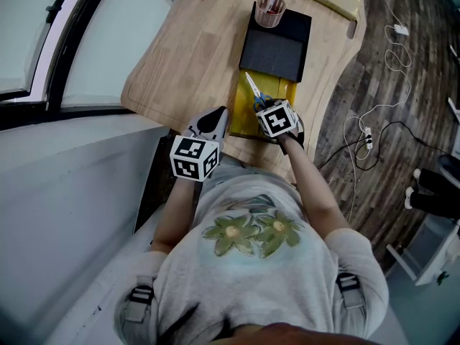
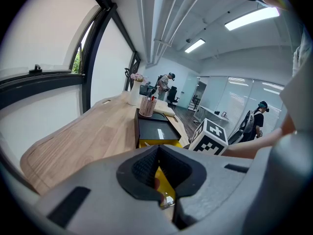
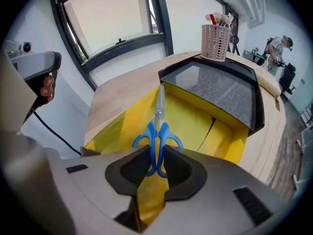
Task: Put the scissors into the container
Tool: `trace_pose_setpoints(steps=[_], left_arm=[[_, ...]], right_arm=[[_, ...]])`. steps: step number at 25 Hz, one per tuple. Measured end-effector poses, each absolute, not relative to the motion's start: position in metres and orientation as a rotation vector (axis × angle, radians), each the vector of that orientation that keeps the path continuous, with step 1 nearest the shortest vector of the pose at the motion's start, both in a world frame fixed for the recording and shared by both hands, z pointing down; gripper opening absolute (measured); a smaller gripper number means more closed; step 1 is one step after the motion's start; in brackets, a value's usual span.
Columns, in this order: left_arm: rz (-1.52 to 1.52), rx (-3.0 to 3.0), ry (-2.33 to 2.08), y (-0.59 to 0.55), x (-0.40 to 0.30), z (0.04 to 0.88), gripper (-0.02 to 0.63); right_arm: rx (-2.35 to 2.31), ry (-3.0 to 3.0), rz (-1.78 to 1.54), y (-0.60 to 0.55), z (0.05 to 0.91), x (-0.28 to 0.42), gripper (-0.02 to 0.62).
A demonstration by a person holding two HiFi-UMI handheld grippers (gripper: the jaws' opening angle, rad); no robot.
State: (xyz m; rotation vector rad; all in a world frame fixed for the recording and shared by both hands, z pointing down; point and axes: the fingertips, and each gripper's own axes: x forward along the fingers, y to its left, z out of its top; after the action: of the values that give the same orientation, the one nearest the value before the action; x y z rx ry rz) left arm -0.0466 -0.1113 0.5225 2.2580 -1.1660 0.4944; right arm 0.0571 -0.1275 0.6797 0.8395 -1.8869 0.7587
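Jaws of the right gripper (image 3: 157,155) are clenched on the blue plastic handle loops of the steel-bladed scissors (image 3: 157,131), pinching the two loops together so the blades lie closed and point away from the person. Held this way, the scissors hang over the open near part of the yellow rectangular container (image 3: 195,116), which stands at the near edge of the pale wooden worktop (image 1: 194,49). I cannot tell whether the blade tips touch its floor. A black tray-like cover (image 3: 220,89) lies over the far part of the container, and a pink mesh pen cup (image 3: 215,42) stands on it beyond.

The left gripper (image 2: 157,151) sits just beside the container's left side with its jaws pressed together, and nothing seems to be gripped between them.

The step in hand looks like lowering and letting go. To do it well:

- Bring the scissors down low and nearly flat, lengthwise along the yellow floor, with the tips kept short of the black cover's edge so they do not wedge under it.
- Release only once the blades rest on the floor, so nothing drops or bounces out.
- Draw the right gripper straight back towards the person, so the jaws do not snag a loop.
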Motion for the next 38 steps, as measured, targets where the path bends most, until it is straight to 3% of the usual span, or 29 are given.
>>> trace_pose_setpoints(steps=[38], left_arm=[[0.491, 2.244, -1.166, -0.114, -0.057, 0.528, 0.008]], right_arm=[[0.786, -1.761, 0.78, -0.132, 0.694, 0.052, 0.08]])
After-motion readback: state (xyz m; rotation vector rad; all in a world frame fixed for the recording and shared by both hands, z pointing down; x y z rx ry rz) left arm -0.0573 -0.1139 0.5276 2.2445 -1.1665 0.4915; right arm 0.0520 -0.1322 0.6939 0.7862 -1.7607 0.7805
